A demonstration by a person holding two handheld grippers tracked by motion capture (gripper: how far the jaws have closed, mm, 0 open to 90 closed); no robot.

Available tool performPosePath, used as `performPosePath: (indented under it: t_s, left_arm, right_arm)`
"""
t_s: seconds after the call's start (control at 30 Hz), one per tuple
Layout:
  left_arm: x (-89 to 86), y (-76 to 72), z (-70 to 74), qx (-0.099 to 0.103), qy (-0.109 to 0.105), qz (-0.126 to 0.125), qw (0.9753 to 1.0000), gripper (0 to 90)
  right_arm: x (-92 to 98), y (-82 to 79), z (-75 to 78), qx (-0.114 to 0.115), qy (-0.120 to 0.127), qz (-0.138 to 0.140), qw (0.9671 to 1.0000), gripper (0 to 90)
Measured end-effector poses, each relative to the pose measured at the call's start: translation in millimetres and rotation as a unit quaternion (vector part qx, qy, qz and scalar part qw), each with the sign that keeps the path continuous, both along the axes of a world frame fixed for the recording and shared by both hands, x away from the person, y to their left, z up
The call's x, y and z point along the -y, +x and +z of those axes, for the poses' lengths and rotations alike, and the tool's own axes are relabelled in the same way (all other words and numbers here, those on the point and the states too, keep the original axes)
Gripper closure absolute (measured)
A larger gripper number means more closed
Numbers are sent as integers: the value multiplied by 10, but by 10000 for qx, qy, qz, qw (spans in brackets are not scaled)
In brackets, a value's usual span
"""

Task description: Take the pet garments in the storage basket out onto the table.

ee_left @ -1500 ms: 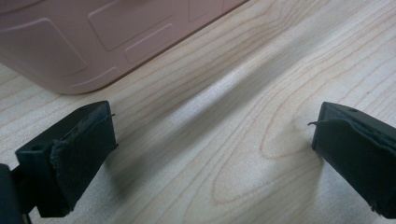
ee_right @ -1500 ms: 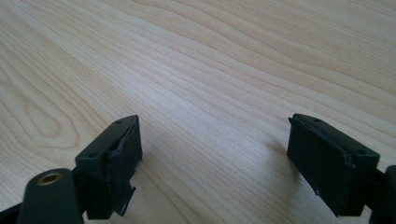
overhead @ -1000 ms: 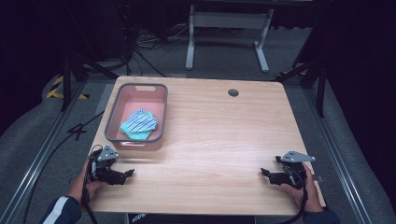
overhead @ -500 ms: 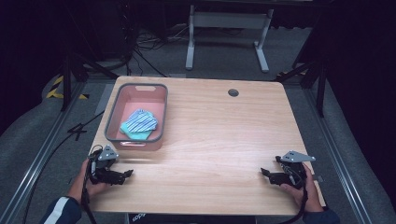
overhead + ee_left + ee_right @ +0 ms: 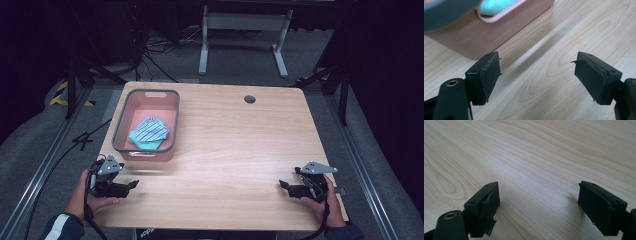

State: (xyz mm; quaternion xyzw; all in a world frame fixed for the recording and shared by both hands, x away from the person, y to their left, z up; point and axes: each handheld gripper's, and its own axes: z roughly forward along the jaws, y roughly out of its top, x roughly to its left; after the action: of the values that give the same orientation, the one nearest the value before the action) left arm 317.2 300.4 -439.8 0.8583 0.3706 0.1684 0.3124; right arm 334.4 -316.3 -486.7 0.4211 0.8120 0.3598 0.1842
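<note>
Table (image 5: 235,150) of pale wood carries a pink plastic bin with a grey rim (image 5: 172,120) at its far left, holding a striped blue-and-white folded cloth (image 5: 151,129) atop a teal one (image 5: 145,142). Left gripper (image 5: 131,185) and right gripper (image 5: 283,185) rest near the front corners, jaws apart, empty. Nothing seems begun; reaching the cloth looks unobstructed.

No text, label, brand, number or sign can be read anywhere; faint pale marks at the near edge of the tabletop (image 5: 240,150), between the two tools, are too small and blurred to make out.
</note>
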Motion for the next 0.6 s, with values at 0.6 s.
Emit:
performPosePath:
  t_s: [0.6]
  left_arm:
    - [7, -6, 497, 583, -239, -105, 9980, 218]
  right_arm:
    - [0, 0, 0, -3, 1, -3, 10000, 180]
